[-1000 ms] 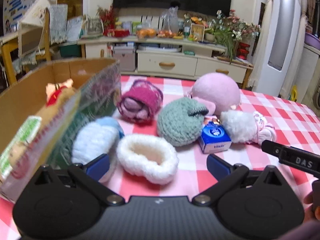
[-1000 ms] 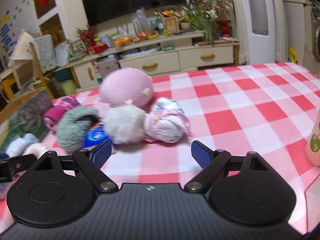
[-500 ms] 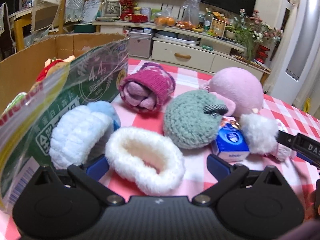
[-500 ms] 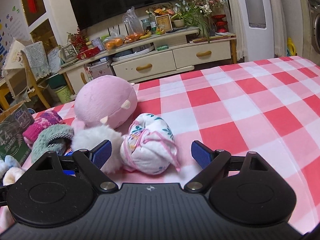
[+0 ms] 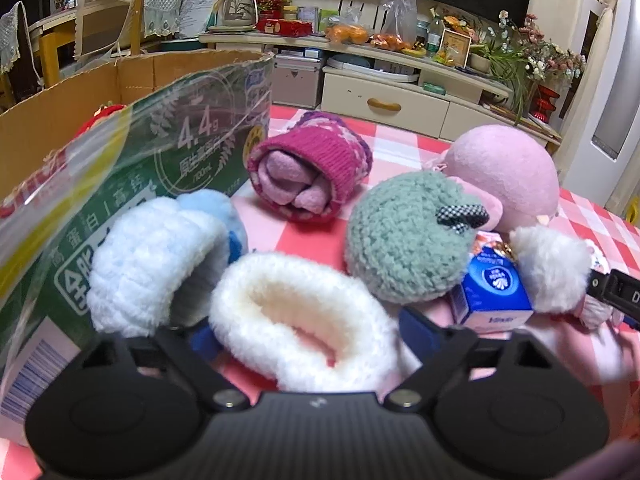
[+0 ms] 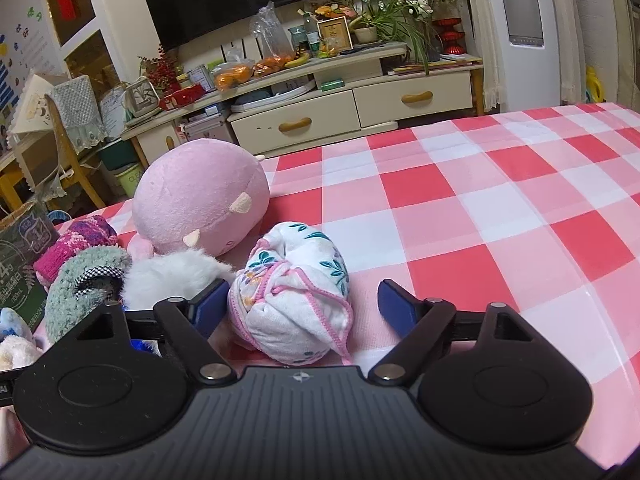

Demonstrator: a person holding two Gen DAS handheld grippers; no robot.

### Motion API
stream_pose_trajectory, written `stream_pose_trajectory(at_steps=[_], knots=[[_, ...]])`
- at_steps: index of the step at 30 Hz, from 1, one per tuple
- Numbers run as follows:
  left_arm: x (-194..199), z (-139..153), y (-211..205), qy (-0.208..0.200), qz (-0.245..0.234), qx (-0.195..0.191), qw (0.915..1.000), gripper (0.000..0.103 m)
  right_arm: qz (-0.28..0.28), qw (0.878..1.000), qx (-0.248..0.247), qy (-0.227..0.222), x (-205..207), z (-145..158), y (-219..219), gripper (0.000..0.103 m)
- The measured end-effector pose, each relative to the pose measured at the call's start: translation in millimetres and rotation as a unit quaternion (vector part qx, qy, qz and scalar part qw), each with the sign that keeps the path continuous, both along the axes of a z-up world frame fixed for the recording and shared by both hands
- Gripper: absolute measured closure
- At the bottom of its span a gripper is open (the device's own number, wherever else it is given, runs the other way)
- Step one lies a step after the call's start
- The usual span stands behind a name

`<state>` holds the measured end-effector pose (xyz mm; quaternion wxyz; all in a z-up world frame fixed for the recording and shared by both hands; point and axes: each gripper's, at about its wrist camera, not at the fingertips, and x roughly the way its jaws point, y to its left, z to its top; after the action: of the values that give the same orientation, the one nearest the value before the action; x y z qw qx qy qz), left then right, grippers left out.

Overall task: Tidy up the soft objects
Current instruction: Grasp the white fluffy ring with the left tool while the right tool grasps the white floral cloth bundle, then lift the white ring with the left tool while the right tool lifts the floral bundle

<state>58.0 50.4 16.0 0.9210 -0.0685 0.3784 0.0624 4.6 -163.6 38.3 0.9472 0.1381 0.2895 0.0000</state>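
Both claws nearer and just closing, left claw (image 5: 308,330) spread around white fluffy cuff (image 5: 296,320); right claw (image 6: 298,298) spread around floral bundle (image 6: 294,300)

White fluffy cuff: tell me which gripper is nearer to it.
Left. The left gripper has the white fluffy cuff between its closing jaws. The right gripper brackets the floral cloth bundle, further right.

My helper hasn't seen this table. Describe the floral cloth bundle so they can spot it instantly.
Start at the big pink plush on the checked tablecloth. Just in front of it, beside a white fluffy ball, lies the floral cloth bundle. It alone is smooth printed fabric with pink edging, not fuzzy.
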Motion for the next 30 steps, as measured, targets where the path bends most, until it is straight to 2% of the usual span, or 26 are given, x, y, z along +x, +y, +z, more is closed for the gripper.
stream_pose_trajectory(at_steps=[4, 9, 12, 18, 30], knots=[[-2, 1, -1, -0.006, -0.006, 0.002, 1.0000, 0.036, 0.012, 1.000, 0.007, -0.004, -1, 0, -1, 0.023], [-4, 4, -3, -0.007, -0.025, -0.009, 0.9996, 0.058, 0.023, 1.000, 0.001, -0.007, -1, -1, -1, 0.025], [-6, 5, -5, -0.003, -0.036, -0.019, 0.9992, 0.064, 0.024, 1.000, 0.004, -0.007, -2, -1, -2, 0.025], [-12, 6, -10, 0.000, -0.057, -0.026, 0.9980, 0.071, 0.026, 1.000, 0.006, -0.005, -8, -1, -3, 0.026], [-30, 16, -20, -0.005, -0.104, -0.043, 0.9936, 0.072, 0.022, 0.999, 0.029, 0.006, -35, -4, -3, 0.026]])
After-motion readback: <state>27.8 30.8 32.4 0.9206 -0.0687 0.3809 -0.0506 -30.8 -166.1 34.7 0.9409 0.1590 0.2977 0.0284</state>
